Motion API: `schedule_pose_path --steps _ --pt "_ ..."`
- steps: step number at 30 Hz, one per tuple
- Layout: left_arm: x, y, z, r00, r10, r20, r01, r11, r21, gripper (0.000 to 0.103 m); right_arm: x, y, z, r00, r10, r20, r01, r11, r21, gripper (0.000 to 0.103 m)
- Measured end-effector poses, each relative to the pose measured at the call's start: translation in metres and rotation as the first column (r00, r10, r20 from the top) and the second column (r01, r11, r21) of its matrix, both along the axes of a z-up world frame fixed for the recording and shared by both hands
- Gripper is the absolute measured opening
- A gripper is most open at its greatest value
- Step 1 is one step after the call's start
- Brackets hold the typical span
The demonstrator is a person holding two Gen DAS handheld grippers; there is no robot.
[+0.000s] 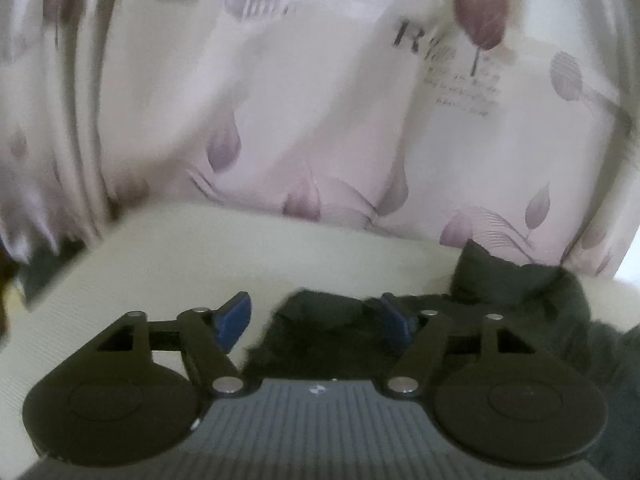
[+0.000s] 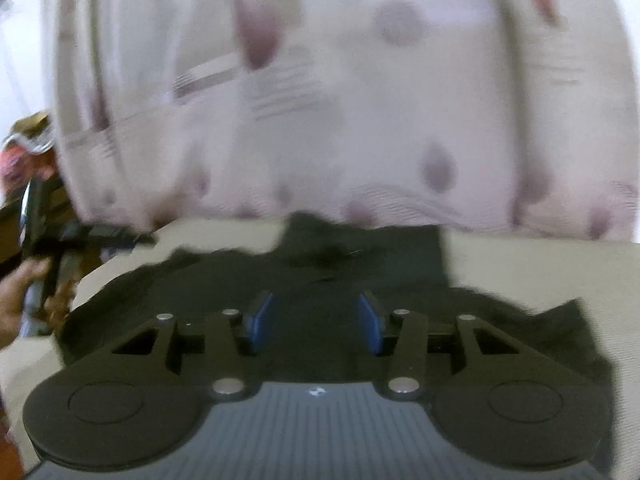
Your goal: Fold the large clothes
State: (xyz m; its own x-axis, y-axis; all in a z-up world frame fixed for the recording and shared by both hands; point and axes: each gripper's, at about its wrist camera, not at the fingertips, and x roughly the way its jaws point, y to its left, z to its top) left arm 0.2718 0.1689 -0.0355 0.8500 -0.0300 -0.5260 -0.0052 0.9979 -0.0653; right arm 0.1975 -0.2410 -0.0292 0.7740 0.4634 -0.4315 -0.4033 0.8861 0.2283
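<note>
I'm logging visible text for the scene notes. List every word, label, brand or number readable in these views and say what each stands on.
"R": large dark letter printed on the curtain, left wrist view; the characters after it are too blurred to read.
Small script lines below it on the curtain: too small and blurred to read.
Small white emblem on the left hand-held gripper body: a mark, no legible letters.
Right wrist view: curtain print is motion-blurred; nothing readable.

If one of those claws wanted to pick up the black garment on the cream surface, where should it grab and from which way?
Probably the raised, bunched peak of the black garment near the curtain. It stands up off the cream surface, so open fingers could straddle it from above and pinch. The flat parts hug the surface and give little to grip. Blur hides finer folds.
</note>
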Motion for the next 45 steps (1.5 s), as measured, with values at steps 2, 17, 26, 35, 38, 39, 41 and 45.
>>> schedule_pose_path --steps 2,17,26,35,38,39,41,45 --pt "-0.008 -0.002 0.007 1.000 0.010 0.020 -0.012 0.998 0.061 0.077 -0.003 0.016 -0.009 1.000 0.016 -0.013 -0.016 1.000 0.001 0.046" --pt "-0.023 0.003 -0.001 1.000 0.015 -0.003 -0.014 0.980 0.198 0.085 -0.002 0.068 -0.001 1.000 0.009 0.011 -0.008 0.998 -0.058 0.061" --pt "-0.021 0.007 -0.014 0.999 0.002 -0.034 0.006 0.974 0.225 0.091 0.019 0.120 -0.008 0.996 0.090 0.023 -0.085 0.983 -0.163 0.061" --pt "-0.018 0.049 -0.034 0.993 -0.037 -0.115 0.048 0.994 0.094 0.093 0.060 0.137 -0.046 0.972 0.113 -0.205 -0.150 0.973 -0.175 0.062" --pt "-0.017 0.072 -0.036 0.988 -0.078 -0.130 0.075 0.997 -0.027 0.093 0.056 0.129 -0.027 0.971 0.143 -0.194 -0.167 0.979 -0.114 0.062" --pt "-0.015 0.079 -0.038 0.984 -0.102 -0.145 0.093 0.994 -0.065 0.093 0.052 0.126 -0.021 0.975 0.146 -0.169 -0.163 0.982 -0.095 0.061" --pt "-0.013 0.087 -0.042 0.976 -0.151 -0.160 0.130 0.983 -0.132 0.093 0.050 0.124 -0.013 0.984 0.127 -0.127 -0.140 0.984 -0.108 0.061" --pt "-0.009 0.097 -0.053 0.953 -0.240 -0.184 0.192 0.950 -0.245 0.092 0.054 0.123 -0.005 0.994 0.093 -0.049 -0.099 0.988 -0.121 0.061"
